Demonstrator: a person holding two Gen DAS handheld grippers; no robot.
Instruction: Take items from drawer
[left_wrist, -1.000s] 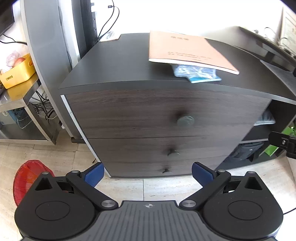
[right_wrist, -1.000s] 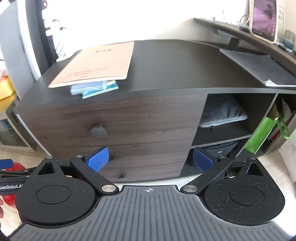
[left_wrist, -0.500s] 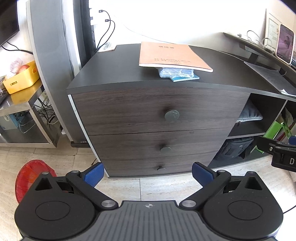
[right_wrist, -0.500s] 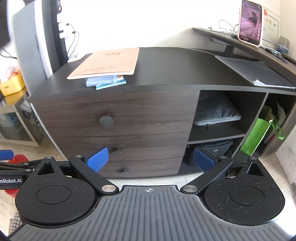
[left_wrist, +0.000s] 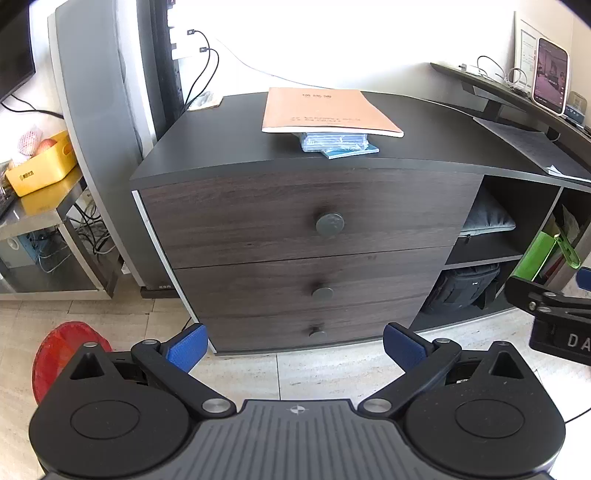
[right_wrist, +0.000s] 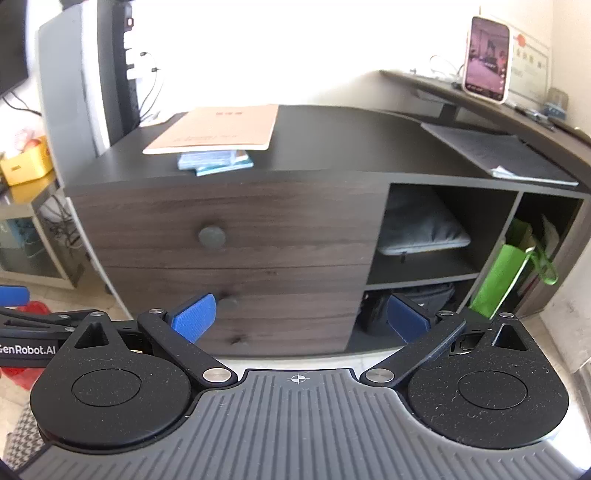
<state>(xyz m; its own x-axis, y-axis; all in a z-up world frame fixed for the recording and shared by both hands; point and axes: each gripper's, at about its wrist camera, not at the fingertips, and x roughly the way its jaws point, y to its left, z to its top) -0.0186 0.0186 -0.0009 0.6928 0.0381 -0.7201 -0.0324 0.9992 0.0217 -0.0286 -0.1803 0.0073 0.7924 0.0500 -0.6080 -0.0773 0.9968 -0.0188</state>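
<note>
A dark wood cabinet stands ahead with three closed drawers; the top drawer (left_wrist: 295, 214) (right_wrist: 229, 225) has a round grey knob (left_wrist: 330, 224) (right_wrist: 211, 236), and smaller knobs mark the middle drawer (left_wrist: 322, 293) and bottom drawer (left_wrist: 317, 333). On the cabinet top lie an orange booklet (left_wrist: 325, 110) (right_wrist: 218, 127) over a blue packet (left_wrist: 338, 143) (right_wrist: 214, 160). My left gripper (left_wrist: 293, 345) is open and empty, well back from the drawers. My right gripper (right_wrist: 299, 319) is also open and empty, and its arm shows at the right edge of the left wrist view. Drawer contents are hidden.
Open shelves to the right hold a grey pouch (right_wrist: 421, 232), a black bag (left_wrist: 465, 288) and a green bag (right_wrist: 506, 277). A phone (right_wrist: 487, 74) stands on the raised desk. A yellow bin (left_wrist: 40, 166) sits on a steel stand left; a red object (left_wrist: 62, 354) lies on the tiled floor.
Both grippers have pulled back and up from the cabinet, so the drawers look smaller and more of the room shows. Both stayed open and empty.
</note>
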